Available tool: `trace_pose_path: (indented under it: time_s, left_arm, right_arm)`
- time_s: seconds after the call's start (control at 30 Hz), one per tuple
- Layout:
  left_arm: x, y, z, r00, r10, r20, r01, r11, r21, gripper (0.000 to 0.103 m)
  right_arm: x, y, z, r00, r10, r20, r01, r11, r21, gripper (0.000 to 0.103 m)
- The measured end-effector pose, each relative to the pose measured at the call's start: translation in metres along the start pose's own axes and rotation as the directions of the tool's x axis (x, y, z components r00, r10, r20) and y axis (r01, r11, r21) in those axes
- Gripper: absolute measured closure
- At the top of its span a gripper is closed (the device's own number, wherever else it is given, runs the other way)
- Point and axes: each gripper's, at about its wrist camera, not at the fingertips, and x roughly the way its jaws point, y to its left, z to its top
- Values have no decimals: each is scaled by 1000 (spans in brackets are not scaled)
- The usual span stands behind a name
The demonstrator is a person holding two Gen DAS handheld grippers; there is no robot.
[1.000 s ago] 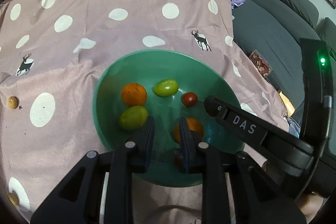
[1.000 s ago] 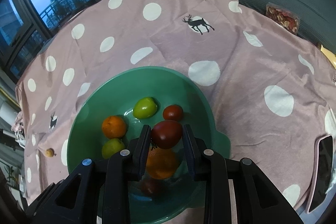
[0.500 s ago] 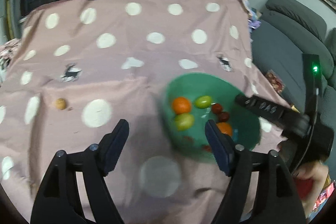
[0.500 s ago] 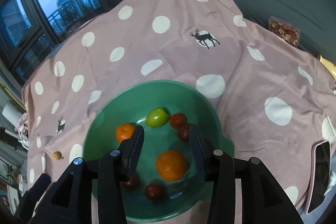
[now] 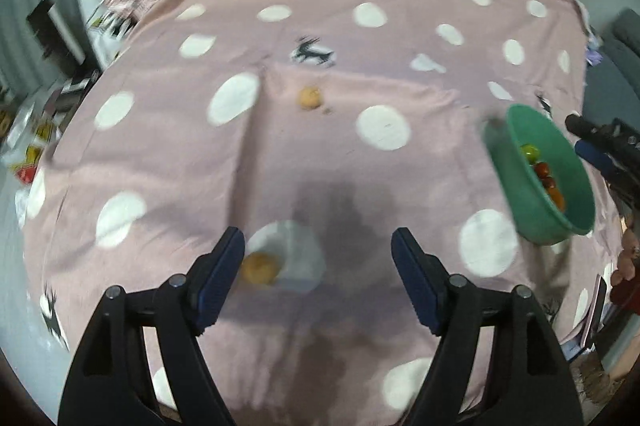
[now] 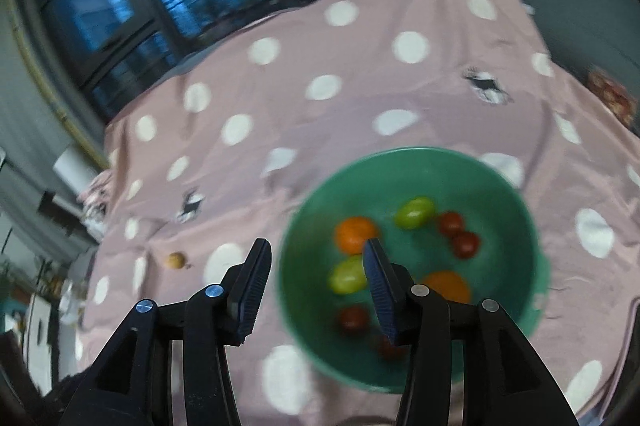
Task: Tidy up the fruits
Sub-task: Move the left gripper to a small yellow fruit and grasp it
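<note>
A green bowl (image 6: 400,152) on the dotted pink cloth holds two oranges (image 6: 355,234), two green fruits (image 6: 414,212) and several small red tomatoes (image 6: 466,244). My right gripper (image 6: 316,250) hangs open and empty over the bowl's left rim. My left gripper (image 5: 318,242) stands wide open above the cloth, far left of the bowl (image 5: 524,108). A small tan fruit (image 5: 260,268) lies on the cloth just inside its left finger, untouched. A second small tan fruit (image 5: 309,97) lies farther back. The right gripper (image 5: 578,134) shows beyond the bowl.
Dark windows run behind the cloth-covered table. A grey sofa (image 6: 580,26) stands to the right, with a packet of snacks (image 6: 612,98) on it. Clutter lies off the table's left edge (image 5: 36,130). A phone (image 5: 596,306) lies at the near right edge.
The right gripper opened, and the dark red tomato it held now lies in the bowl. The left gripper opened wide and swung left from the bowl to the near tan fruit.
</note>
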Motion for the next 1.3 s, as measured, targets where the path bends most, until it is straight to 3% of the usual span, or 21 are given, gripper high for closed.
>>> trace_pose_path:
  time_s: [0.07, 0.17, 0.3, 0.4, 0.7, 0.83, 0.93, 1.2, 1.3]
  left_arm:
    - [1, 9, -5, 1000, -1, -21, 1, 1000, -26, 27]
    - [2, 15, -11, 999, -4, -39, 3, 1000, -31, 28]
    - [5, 23, -16, 998, -15, -56, 13, 999, -45, 33]
    - [12, 29, -15, 996, -8, -88, 2, 998, -69, 42]
    - [28, 36, -15, 992, -5, -130, -5, 997, -76, 49]
    - [30, 34, -14, 992, 35, -124, -42, 998, -54, 57]
    - [32, 35, -13, 991, 11, -134, -19, 998, -63, 66]
    - [44, 28, -12, 987, 8, -159, -17, 999, -51, 66]
    - [53, 29, -11, 985, 54, -165, -65, 996, -58, 66]
  right_arm:
    - [3, 16, -1, 999, 49, -16, -49, 998, -34, 53]
    - [13, 41, -6, 990, 127, -62, -132, 988, -79, 40]
    - [28, 70, -15, 978, 162, -133, -175, 980, -93, 40]
    - [39, 85, -22, 967, 185, -176, -203, 975, -93, 40]
    - [49, 101, -35, 961, 166, -222, -198, 972, -128, 40]
    - [49, 97, -34, 963, 155, -219, -185, 975, -120, 40]
    - [49, 96, -34, 963, 155, -220, -184, 976, -116, 40]
    - [50, 93, -33, 963, 152, -222, -180, 977, -112, 40]
    - [50, 93, -33, 963, 152, -222, -180, 977, -112, 40]
